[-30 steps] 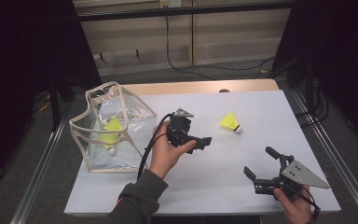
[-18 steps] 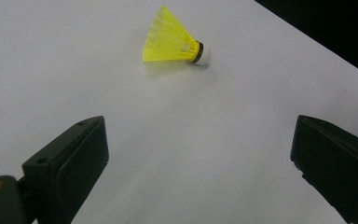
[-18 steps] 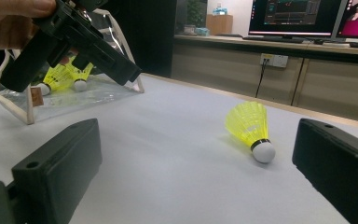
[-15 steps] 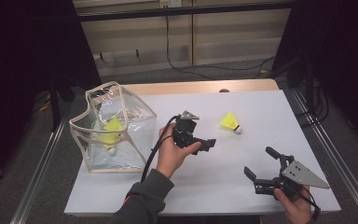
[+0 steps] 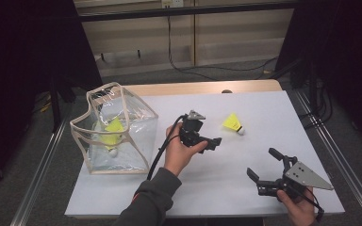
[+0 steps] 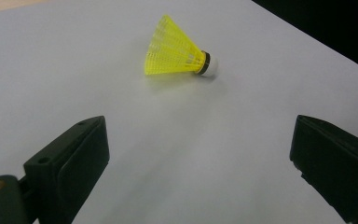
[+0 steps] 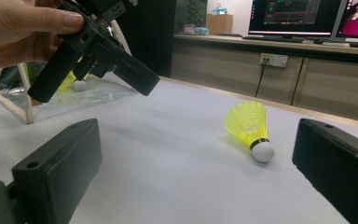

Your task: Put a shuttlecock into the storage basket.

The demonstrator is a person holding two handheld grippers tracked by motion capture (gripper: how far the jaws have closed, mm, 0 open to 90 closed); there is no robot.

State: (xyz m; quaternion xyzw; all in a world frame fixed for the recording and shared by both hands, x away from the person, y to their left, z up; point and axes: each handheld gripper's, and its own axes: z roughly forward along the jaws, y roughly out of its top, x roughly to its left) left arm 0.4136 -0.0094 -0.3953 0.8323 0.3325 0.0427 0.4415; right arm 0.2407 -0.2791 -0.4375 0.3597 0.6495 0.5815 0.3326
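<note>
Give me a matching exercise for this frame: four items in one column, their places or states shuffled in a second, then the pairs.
Items:
1. left tool
2. right tool
3. loose shuttlecock
4. bag

Places or states:
A. clear, at the table's left, holds yellow shuttlecocks
B. open, near the table's front right corner
C. lying on its side on the white table
D. open, at mid-table, pointing at the loose shuttlecock

Pairs: 1-D, 2-B, 3-C, 4-A

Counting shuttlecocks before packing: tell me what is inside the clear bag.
Inside the clear bag, at least one yellow shuttlecock with a white cork shows; creased plastic blurs whether more lie beside it.
</note>
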